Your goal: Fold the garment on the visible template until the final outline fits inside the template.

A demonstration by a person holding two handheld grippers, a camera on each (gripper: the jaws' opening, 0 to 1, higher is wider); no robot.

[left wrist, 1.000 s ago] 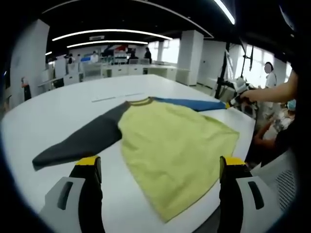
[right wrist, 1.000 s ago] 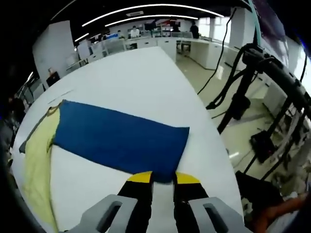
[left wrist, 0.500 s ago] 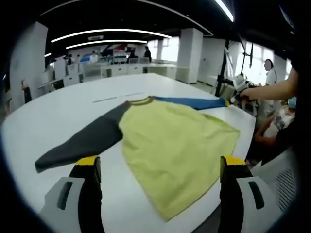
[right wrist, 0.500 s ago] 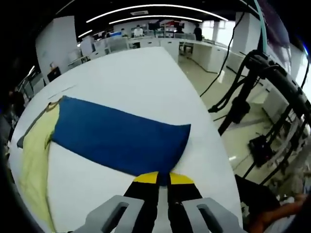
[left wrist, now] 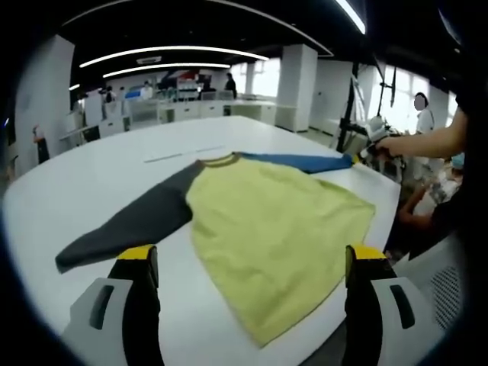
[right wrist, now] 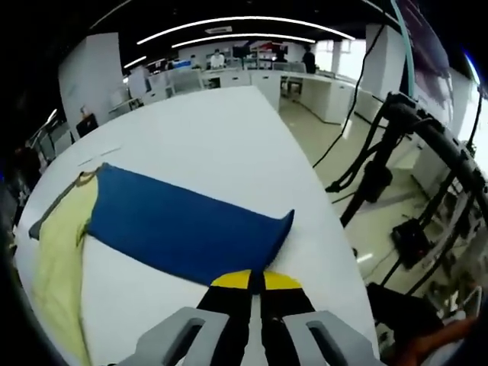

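A long-sleeved garment lies spread on a white table (left wrist: 91, 168): yellow-green body (left wrist: 274, 221), dark grey sleeve (left wrist: 130, 225) stretched to the left, blue sleeve (left wrist: 297, 162) stretched to the right. My left gripper (left wrist: 248, 263) is open, hovering above the table's near edge, short of the garment. My right gripper (right wrist: 255, 280) is shut on the cuff end of the blue sleeve (right wrist: 191, 229), and the cuff corner curls up slightly. In the left gripper view the right gripper (left wrist: 371, 149) shows small at the sleeve's far end, held by a person's hand.
Thin tape marks (left wrist: 183, 153) lie on the table beyond the collar. The table's right edge (right wrist: 328, 213) drops to a floor with black stands and cables (right wrist: 396, 152). A seated person (left wrist: 435, 198) is by the table's right end. Desks and people fill the background.
The right gripper's jaws closed on the blue sleeve cuff and lifted it slightly. The left gripper has stayed in place, open.
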